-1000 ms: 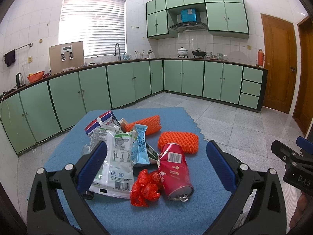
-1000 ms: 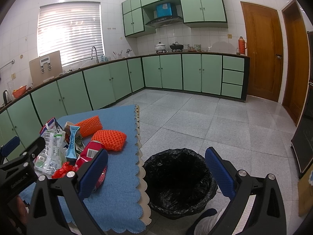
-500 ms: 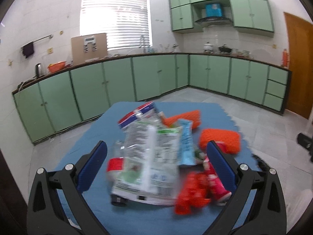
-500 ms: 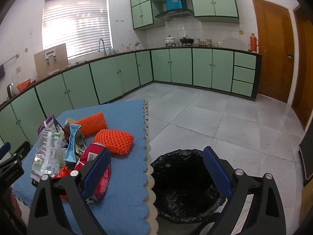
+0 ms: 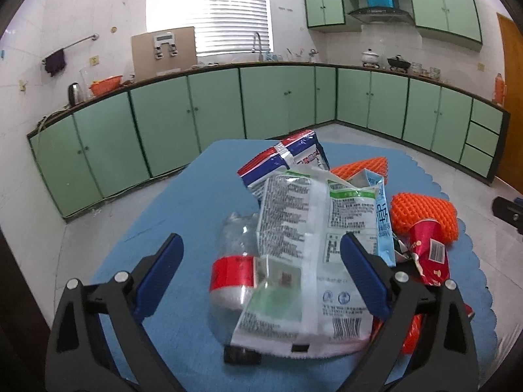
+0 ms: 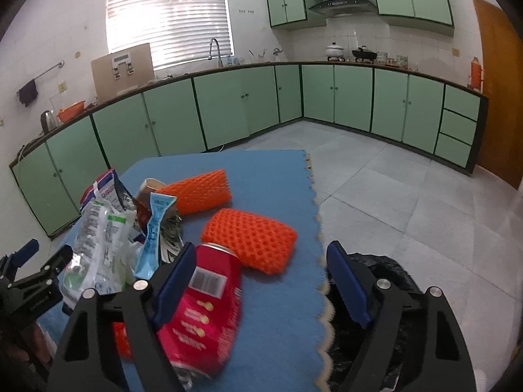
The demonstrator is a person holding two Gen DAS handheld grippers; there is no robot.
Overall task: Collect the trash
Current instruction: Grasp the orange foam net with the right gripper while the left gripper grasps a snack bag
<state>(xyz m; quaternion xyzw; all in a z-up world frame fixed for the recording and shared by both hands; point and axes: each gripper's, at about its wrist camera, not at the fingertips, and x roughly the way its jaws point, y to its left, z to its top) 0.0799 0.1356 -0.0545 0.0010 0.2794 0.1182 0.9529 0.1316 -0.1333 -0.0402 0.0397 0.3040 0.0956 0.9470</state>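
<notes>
1. The left gripper (image 5: 260,258) is held low over the near edge of the blue-covered bench (image 5: 183,209), pointing across the trash pile toward the green cabinets (image 5: 163,130).
2. Its jaws stand wide open and grip nothing; a clear plastic bottle (image 5: 242,261) with a red label and a white printed wrapper (image 5: 313,238) lie between them at centre frame.
3. The right gripper (image 6: 261,281) sits low at the bench's scalloped edge, angled forward.
4. Its jaws are wide apart and empty; the left finger (image 6: 176,281) overlaps the red snack canister (image 6: 202,313), though contact cannot be told.
5. An orange foam net (image 6: 251,238) lies just beyond the canister; a second (image 6: 196,192) lies farther back.
6. A black-lined trash bin (image 6: 385,294) stands on the floor at lower right, beside the bench.
</notes>
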